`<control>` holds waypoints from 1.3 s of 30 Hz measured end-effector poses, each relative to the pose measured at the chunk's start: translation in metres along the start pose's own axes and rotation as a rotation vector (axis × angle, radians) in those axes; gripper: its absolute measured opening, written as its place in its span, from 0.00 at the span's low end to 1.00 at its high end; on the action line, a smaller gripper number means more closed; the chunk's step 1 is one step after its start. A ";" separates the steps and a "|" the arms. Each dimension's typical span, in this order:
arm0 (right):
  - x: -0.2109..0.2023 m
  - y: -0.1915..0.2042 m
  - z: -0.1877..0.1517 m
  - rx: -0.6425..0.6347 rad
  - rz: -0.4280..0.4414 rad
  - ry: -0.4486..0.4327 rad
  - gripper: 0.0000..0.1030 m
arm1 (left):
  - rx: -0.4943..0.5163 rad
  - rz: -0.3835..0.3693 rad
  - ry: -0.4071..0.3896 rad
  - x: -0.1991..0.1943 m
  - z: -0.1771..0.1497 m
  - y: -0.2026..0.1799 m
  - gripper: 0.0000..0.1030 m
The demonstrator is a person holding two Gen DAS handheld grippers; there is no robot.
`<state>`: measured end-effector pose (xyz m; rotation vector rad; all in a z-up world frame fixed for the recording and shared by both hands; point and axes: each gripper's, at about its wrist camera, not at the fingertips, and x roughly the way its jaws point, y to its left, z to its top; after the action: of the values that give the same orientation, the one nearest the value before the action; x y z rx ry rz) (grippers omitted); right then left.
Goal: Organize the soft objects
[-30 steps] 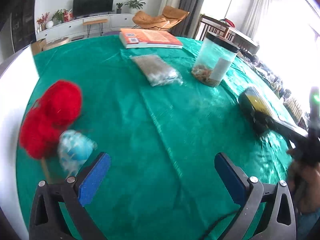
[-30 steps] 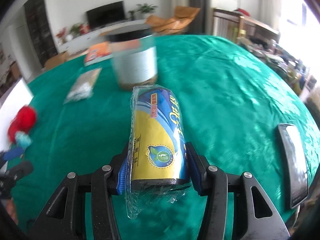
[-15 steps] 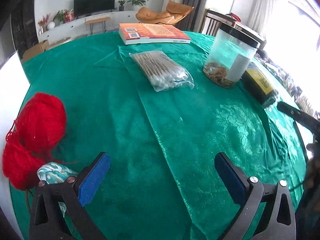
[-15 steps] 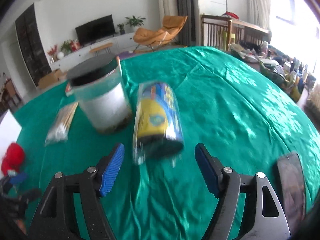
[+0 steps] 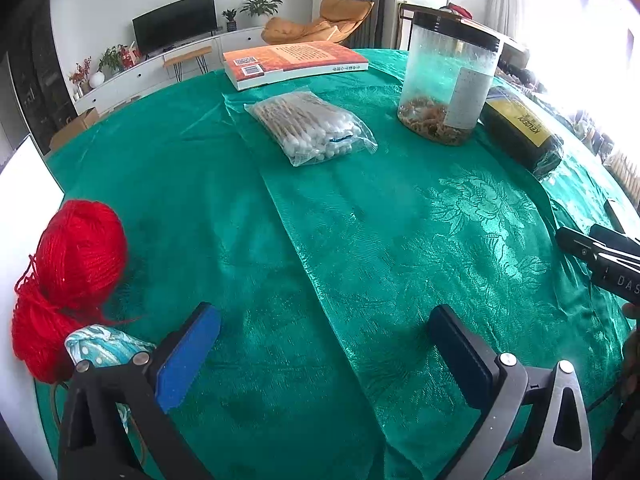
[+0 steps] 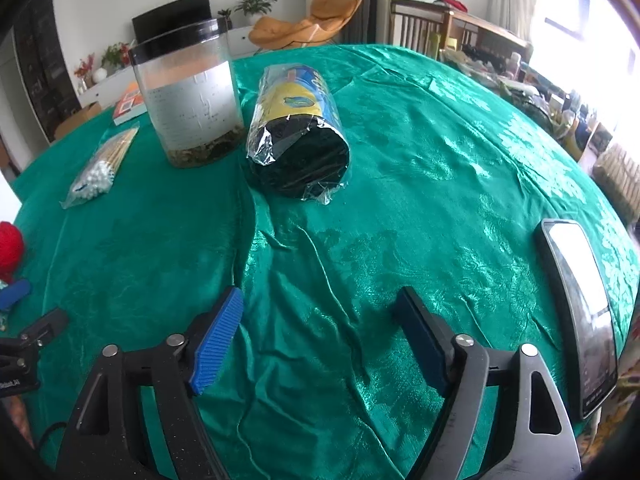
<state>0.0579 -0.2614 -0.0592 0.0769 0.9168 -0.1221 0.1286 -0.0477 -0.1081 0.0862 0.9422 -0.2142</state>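
Here, both grippers hover above the green-draped surface [image 5: 248, 208], each with jaws spread wide and holding nothing. The plastic-wrapped roll [image 6: 298, 136] lies on its side just beside the clear jar [image 6: 190, 94], ahead of the right gripper [image 6: 320, 336]. The red yarn ball [image 5: 76, 256] and a patterned cloth bundle [image 5: 102, 348] sit at the surface's left edge, close to the left gripper [image 5: 324, 356]. The next pick is probably best made low and square, closing gently so soft goods compress without slipping. A bag of cotton swabs [image 5: 310, 130] lies mid-surface.
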 end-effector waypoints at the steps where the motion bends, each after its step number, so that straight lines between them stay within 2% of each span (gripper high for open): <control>1: 0.001 0.001 0.000 -0.002 0.000 0.002 0.84 | -0.001 -0.001 0.000 0.000 0.000 0.000 1.00; 39: -0.003 0.004 -0.003 -0.004 0.002 0.002 0.86 | -0.001 -0.001 0.000 0.000 -0.001 0.000 1.00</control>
<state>0.0541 -0.2573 -0.0590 0.0738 0.9189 -0.1183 0.1277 -0.0479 -0.1085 0.0850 0.9421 -0.2144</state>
